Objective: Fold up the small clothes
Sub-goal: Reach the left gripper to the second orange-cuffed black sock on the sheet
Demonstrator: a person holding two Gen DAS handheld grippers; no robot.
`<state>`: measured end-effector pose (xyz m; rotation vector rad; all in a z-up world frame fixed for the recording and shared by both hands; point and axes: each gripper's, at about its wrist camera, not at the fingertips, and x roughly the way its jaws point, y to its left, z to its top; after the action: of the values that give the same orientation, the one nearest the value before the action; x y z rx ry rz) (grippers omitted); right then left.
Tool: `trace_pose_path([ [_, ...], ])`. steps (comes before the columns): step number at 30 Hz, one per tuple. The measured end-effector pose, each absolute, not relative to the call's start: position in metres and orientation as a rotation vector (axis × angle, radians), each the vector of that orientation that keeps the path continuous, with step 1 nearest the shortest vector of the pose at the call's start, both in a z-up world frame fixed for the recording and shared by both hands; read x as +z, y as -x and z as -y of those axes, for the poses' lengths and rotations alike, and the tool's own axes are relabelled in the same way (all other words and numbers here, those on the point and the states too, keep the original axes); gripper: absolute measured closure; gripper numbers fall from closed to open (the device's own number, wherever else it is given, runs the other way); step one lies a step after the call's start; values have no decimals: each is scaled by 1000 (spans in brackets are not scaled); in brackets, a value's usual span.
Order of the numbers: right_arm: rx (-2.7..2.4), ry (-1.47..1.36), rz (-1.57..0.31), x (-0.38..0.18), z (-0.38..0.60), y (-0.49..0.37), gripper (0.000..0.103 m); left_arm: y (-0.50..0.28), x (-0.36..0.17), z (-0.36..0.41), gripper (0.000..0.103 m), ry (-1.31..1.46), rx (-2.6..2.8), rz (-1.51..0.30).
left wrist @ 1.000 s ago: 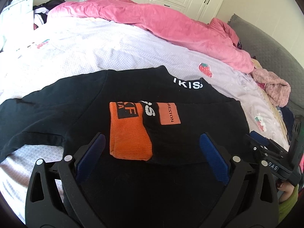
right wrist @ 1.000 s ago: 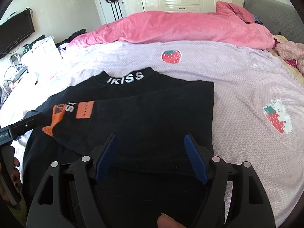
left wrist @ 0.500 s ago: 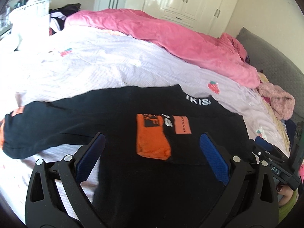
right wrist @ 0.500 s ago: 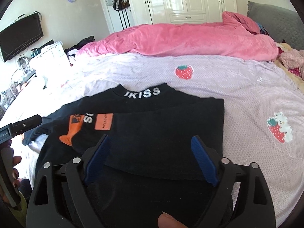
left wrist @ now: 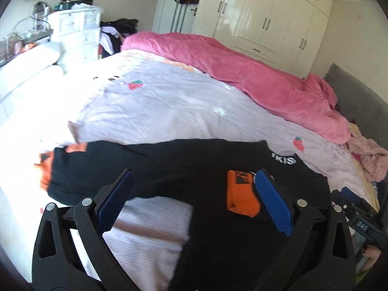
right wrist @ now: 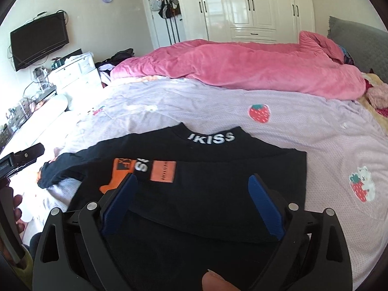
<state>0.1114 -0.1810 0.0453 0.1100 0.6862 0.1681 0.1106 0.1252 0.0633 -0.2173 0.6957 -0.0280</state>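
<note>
Both tools have lifted off the black top [right wrist: 218, 181]; right tool [right wrist: 191, 203] is opening, left tool [left wrist: 194, 201] wide, both empty.

Black top [left wrist: 198, 165]: hem cut off at 6 o'clock edge, both views. Collar lettering [left wrist: 282, 160] partly hidden in left view. Orange sleeve patch print [right wrist: 163, 171] too small to read. Left sleeve cuff [left wrist: 44, 174] washed out by glare, 9 o'clock.
</note>
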Motion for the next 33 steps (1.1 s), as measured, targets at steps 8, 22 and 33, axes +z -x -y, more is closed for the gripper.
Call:
trace_pose_path([
  [8,227,-76,-684,53,145,-116,11,-97,69,-172,9,259,46,-690],
  [22,335,-32,-677,66,79,-127,8,-72,69,-256,9,357,175,-693],
  [33,417,4,-694,60,24,-134,8,-57,41,-328,9,475,274,-735],
])
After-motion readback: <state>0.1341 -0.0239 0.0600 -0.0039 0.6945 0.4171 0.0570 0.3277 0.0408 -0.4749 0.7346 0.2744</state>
